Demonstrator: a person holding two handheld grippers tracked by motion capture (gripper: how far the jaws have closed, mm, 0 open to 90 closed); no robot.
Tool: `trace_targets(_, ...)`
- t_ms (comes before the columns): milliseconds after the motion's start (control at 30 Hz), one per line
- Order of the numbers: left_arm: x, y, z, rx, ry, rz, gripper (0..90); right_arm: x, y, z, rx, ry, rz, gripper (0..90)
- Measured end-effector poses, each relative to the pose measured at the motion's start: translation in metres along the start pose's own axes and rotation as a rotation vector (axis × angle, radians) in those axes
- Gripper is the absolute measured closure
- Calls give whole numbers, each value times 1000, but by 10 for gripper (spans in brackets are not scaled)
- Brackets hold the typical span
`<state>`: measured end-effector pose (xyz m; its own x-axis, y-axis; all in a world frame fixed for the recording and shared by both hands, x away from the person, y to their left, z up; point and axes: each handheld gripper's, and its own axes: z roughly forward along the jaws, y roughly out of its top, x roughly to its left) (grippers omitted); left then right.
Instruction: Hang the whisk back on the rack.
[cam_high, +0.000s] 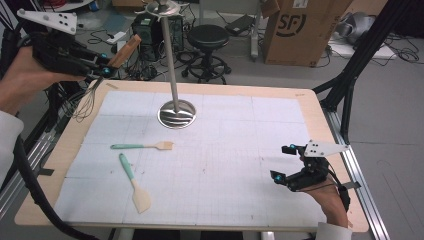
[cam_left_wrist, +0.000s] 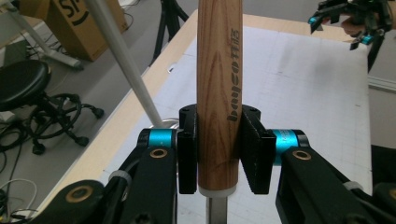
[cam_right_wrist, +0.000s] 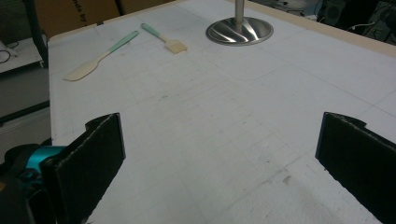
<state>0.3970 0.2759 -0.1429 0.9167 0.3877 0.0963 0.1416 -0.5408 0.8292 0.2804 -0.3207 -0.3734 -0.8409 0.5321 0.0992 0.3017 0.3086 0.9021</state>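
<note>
From the high view, the left gripper (cam_high: 102, 67) is lifted above the far left corner of the table (cam_high: 310, 107). Its jaws pinch the wooden handle of a whisk (cam_high: 95, 82); the handle points up and away, and the wire loops hang down over the table edge. Near it stands a metal stand (cam_high: 176, 112) with a round base on the white mat (cam_high: 225, 165). A brush (cam_high: 142, 146) and a spatula (cam_high: 134, 182), both with green handles, lie on the left part of the mat, close to each other but apart. The right gripper (cam_high: 282, 162) rests low at the near right side, well apart from all of them, with jaws spread.

In the left gripper view, the two black pads press on both sides of the whisk (cam_left_wrist: 218, 93) handle, near its lower end where the metal begins. The right gripper (cam_left_wrist: 343, 28) is seen far off, at the top right.

In the right gripper view, the jaws stand wide apart with only mat (cam_right_wrist: 224, 140) between them. Beyond lie the spatula (cam_right_wrist: 100, 57), the brush (cam_right_wrist: 166, 38) and the stand (cam_right_wrist: 239, 30) base.
</note>
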Motion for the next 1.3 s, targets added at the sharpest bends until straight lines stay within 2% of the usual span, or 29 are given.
trace_targets(167, 15, 5, -4, -25, 6, -16, 705, 1, 0, -2, -3, -2, -3, 1)
trace_targets(300, 26, 11, -5, -14, 27, -11, 704, 0, 0, -3, -2, -10, -6, 1)
trace_targets(367, 31, 13, -6, -28, 26, -25, 705, -1, -1, -4, -1, -10, 2, 1)
trace_targets(500, 41, 17, -7, -16, 35, -22, 705, -1, -2, -4, -2, -11, 6, 1)
trace_targets(767, 56, 28, -10, -30, 42, -30, 705, -2, -4, -3, 6, -17, 7, 1)
trace_targets(800, 58, 28, -9, -41, 35, -40, 705, -2, -4, -3, 8, -18, 14, 1)
trace_targets(900, 63, 26, -6, -29, 34, -35, 705, -2, -4, -4, 8, -20, 14, 1)
trace_targets(1300, 79, 20, 8, -28, 16, -59, 705, -3, -5, -4, 17, -29, 17, 1)
